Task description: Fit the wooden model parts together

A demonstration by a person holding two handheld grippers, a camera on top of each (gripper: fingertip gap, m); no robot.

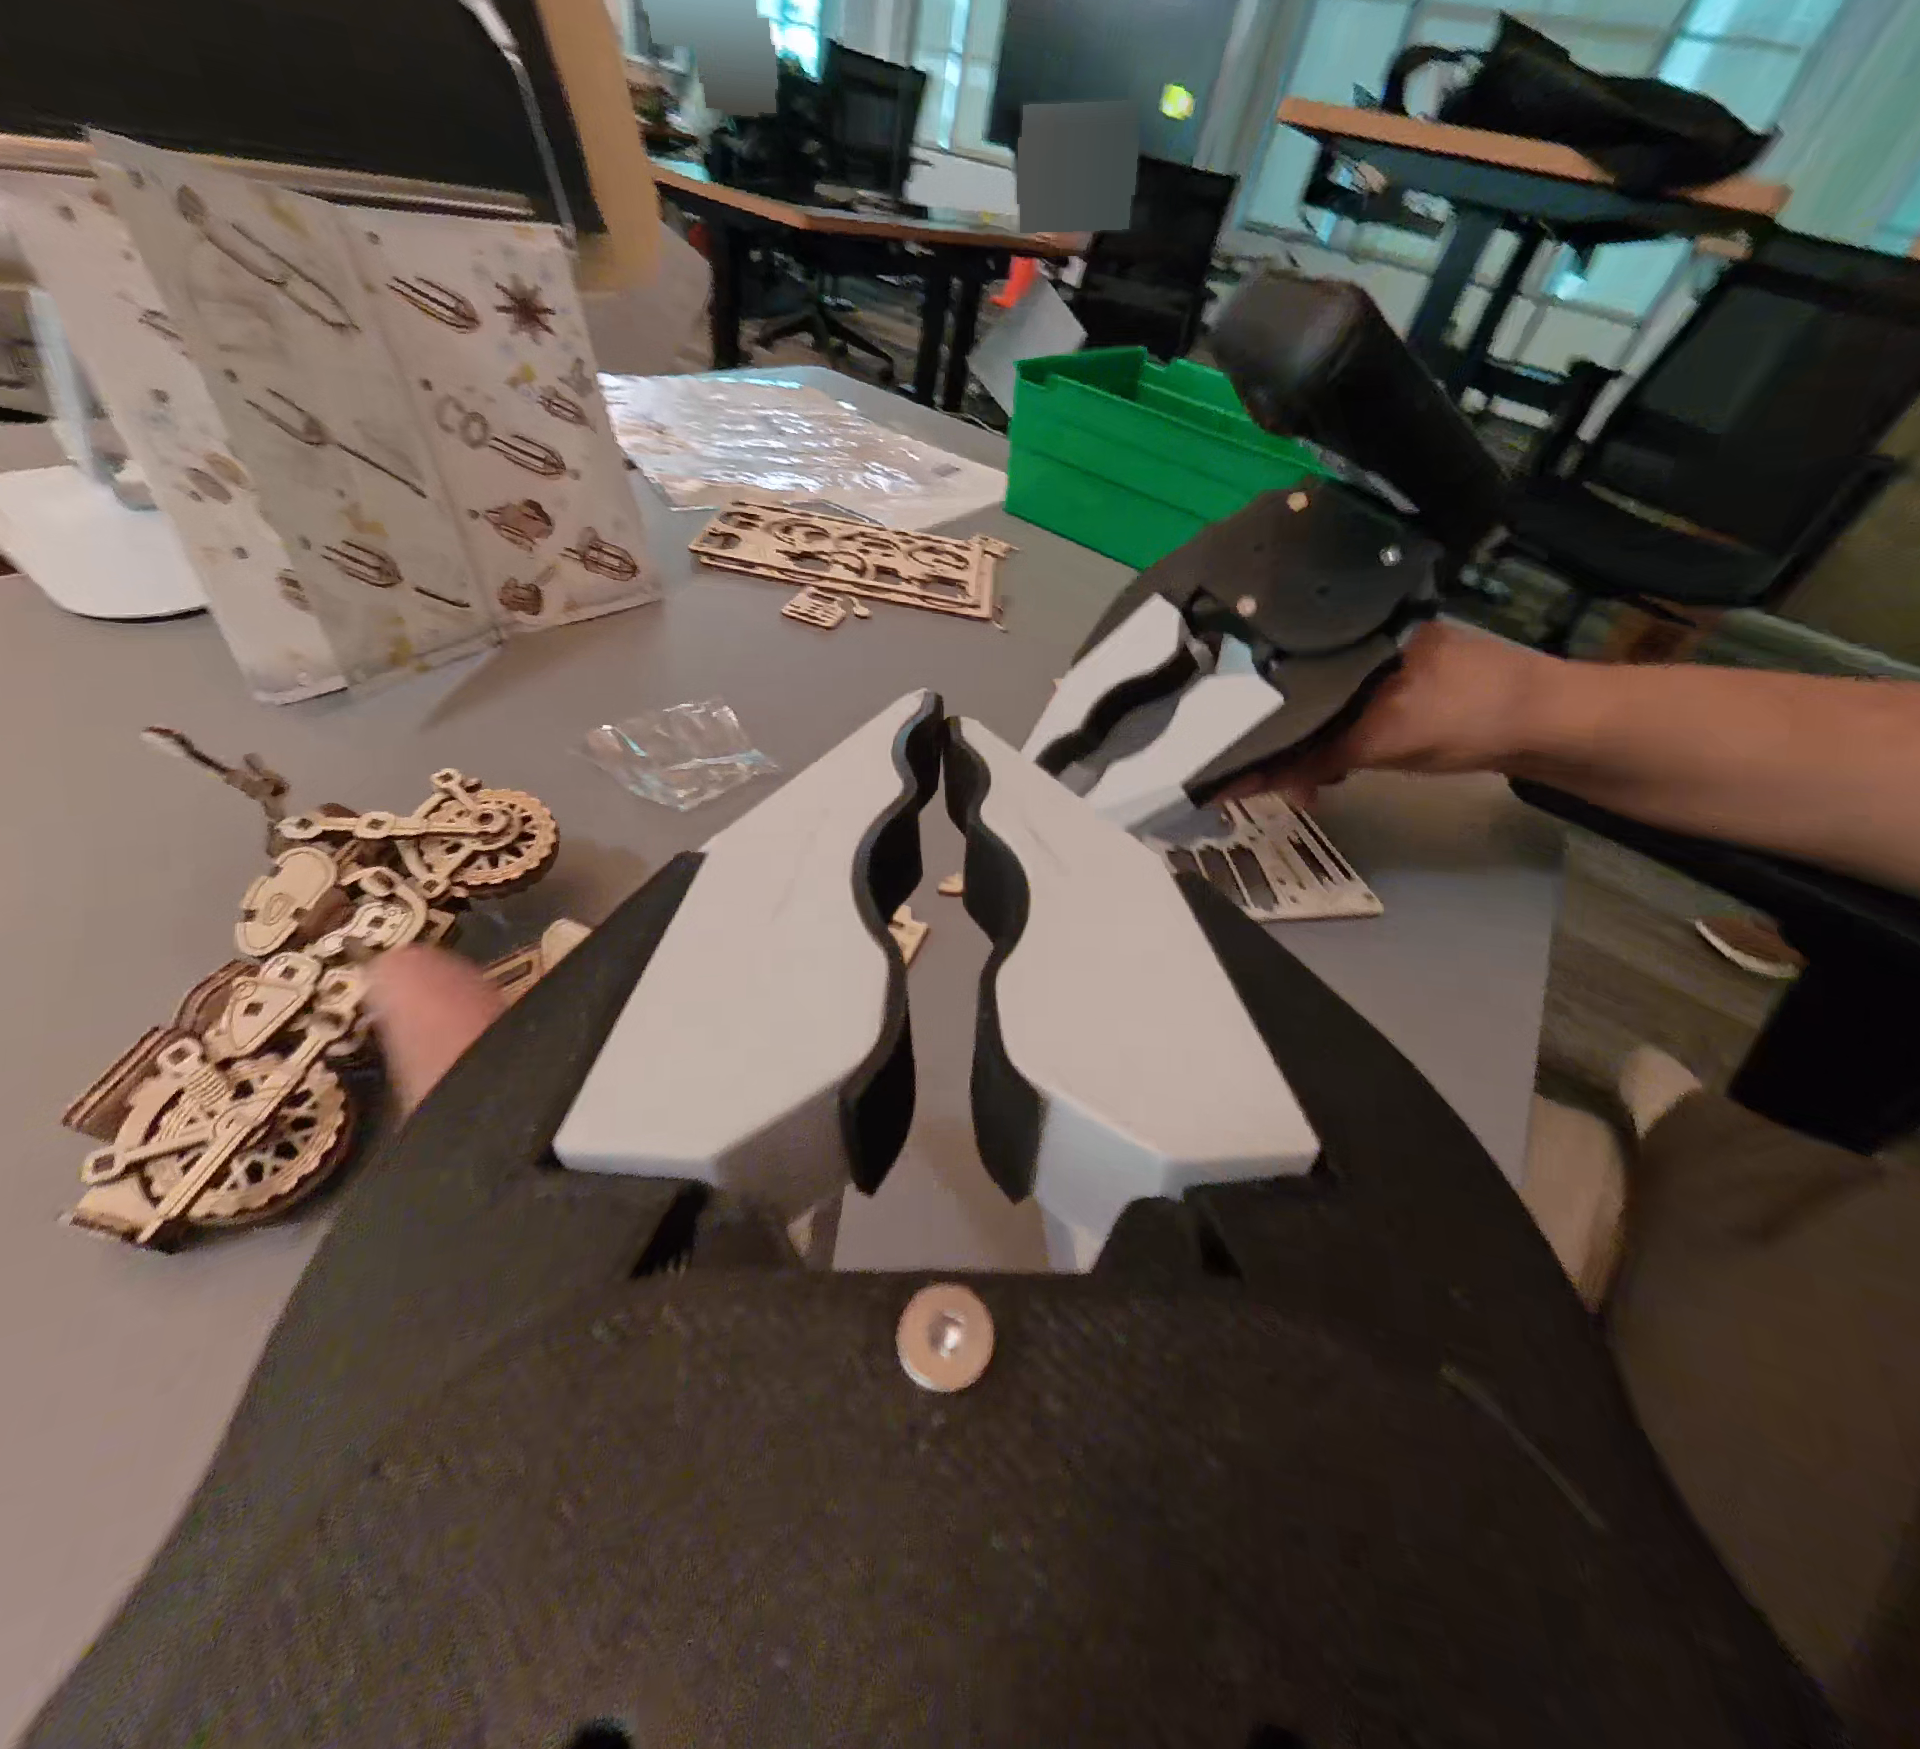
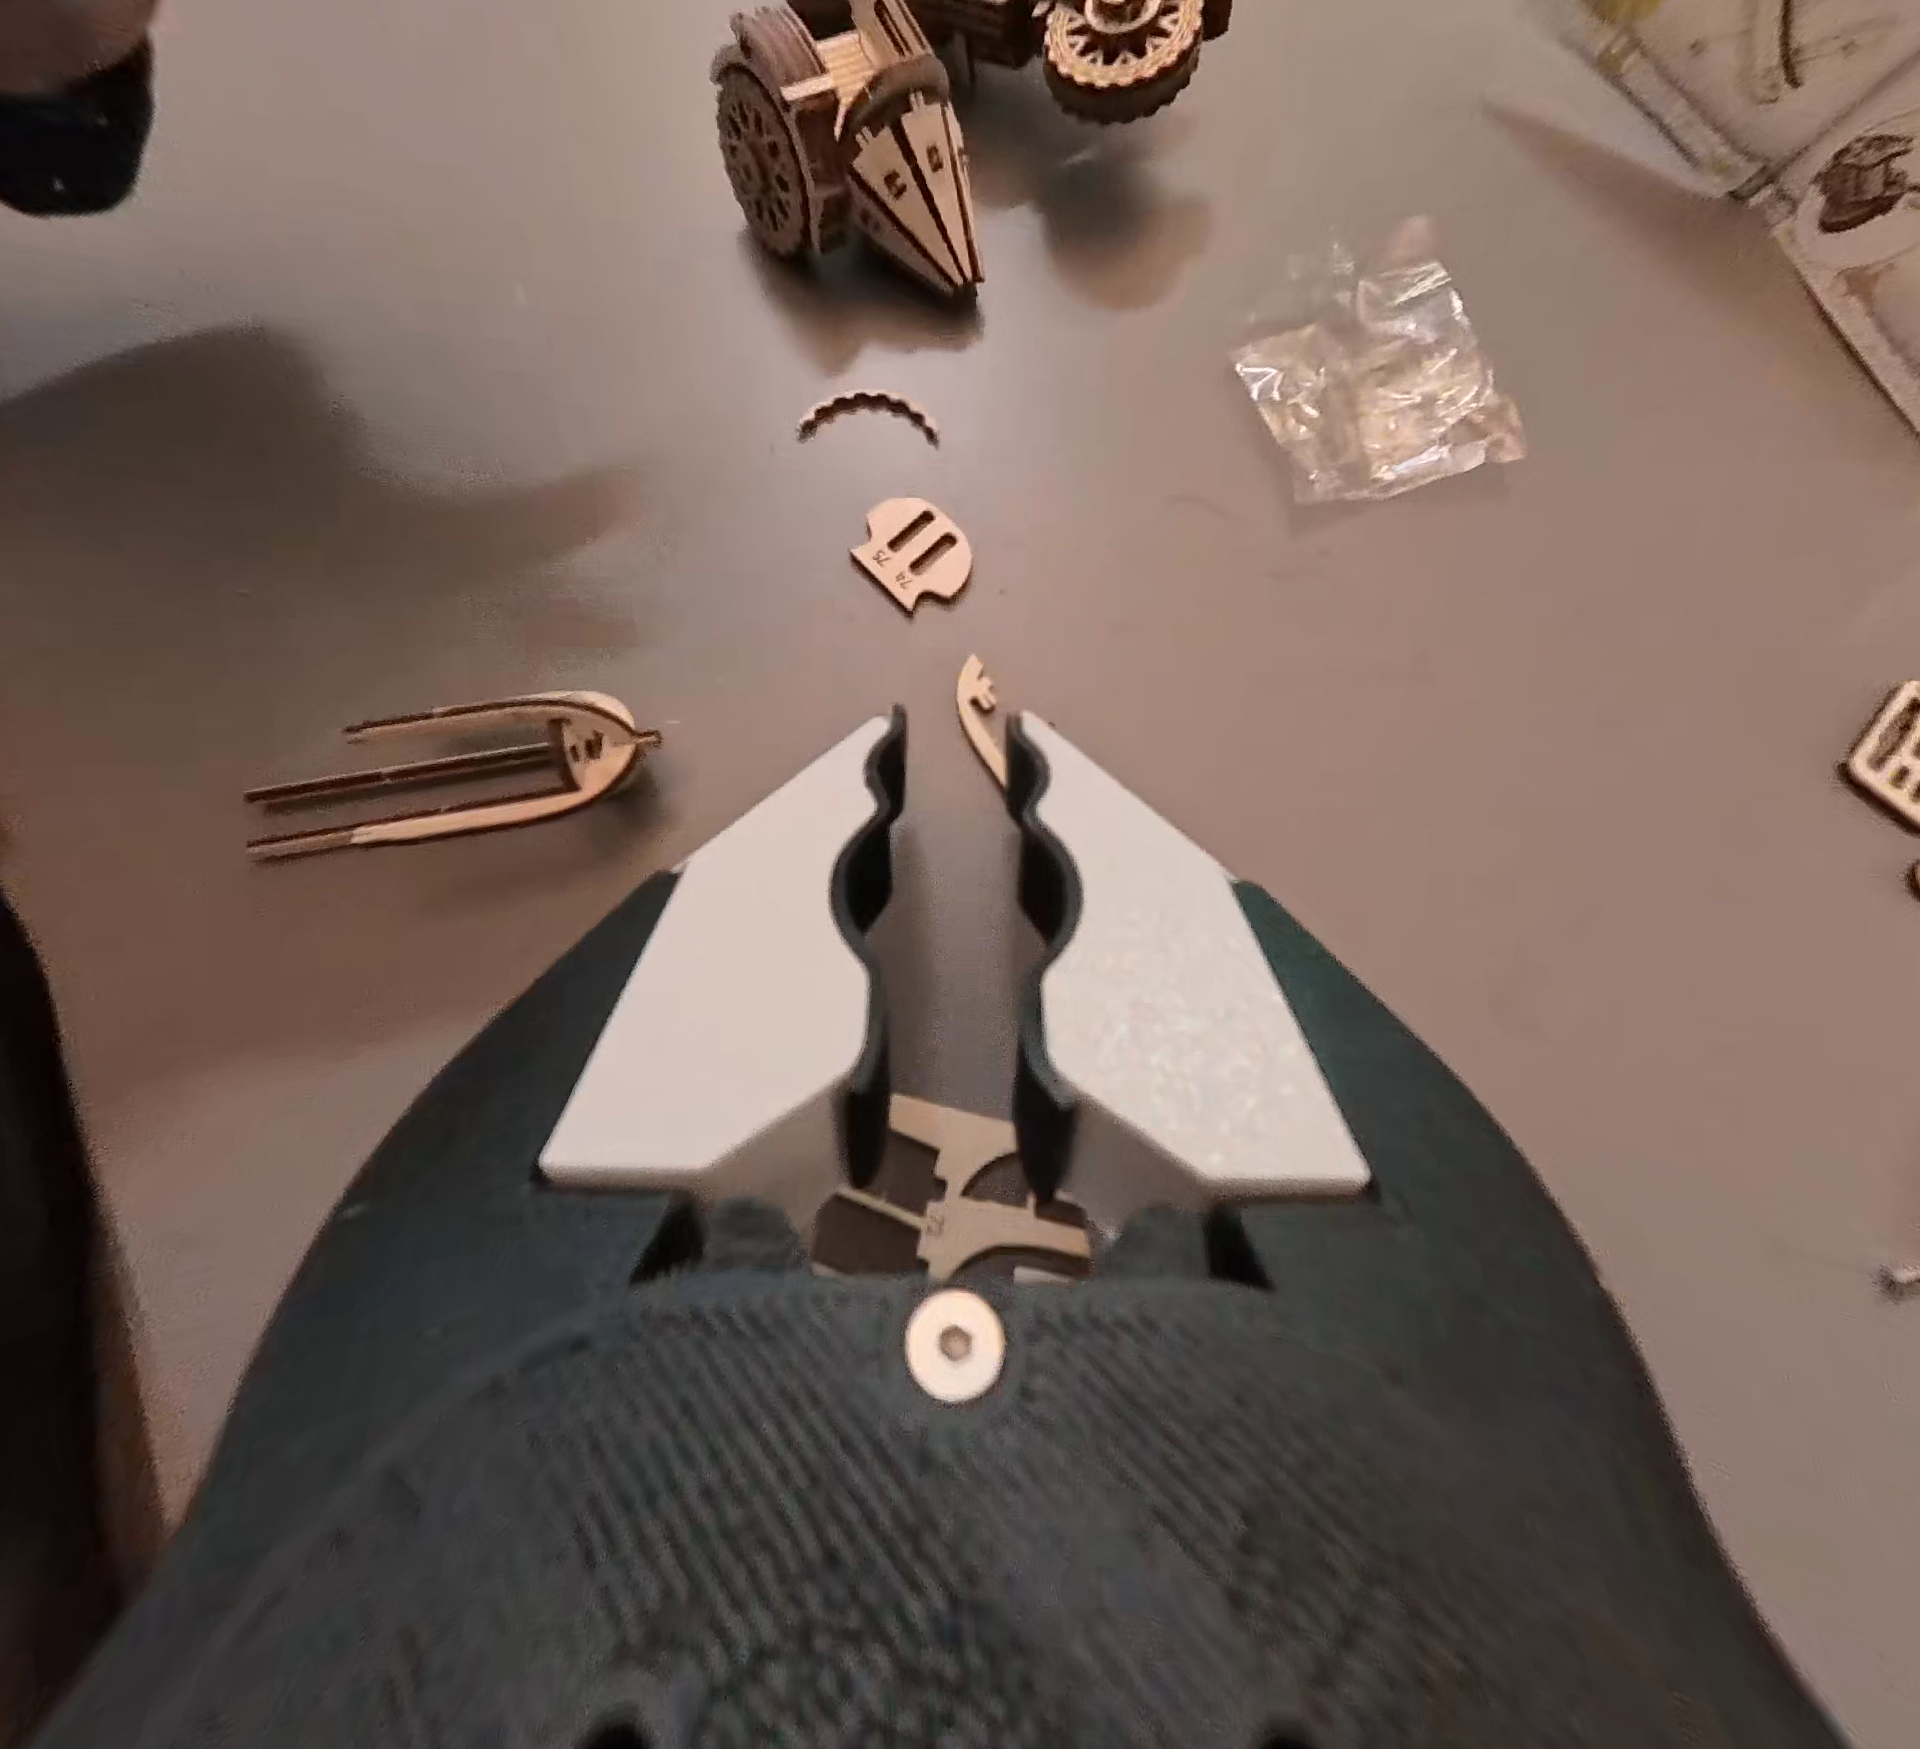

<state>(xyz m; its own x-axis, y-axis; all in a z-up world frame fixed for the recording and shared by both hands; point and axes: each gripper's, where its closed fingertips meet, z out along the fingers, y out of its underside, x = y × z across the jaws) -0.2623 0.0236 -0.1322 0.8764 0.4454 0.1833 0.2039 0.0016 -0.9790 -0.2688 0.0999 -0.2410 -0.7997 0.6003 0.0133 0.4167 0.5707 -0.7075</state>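
Several loose wooden parts (image 2: 911,565) lie on the grey table (image 2: 416,245).

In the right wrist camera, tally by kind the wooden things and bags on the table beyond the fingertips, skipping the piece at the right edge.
Assembled wheeled model: 1
Pronged sub-assembly: 1
Small flat wooden pieces: 3 (toothed arc, slotted disc, curved sliver)
Clear plastic bag: 1
Total: 6
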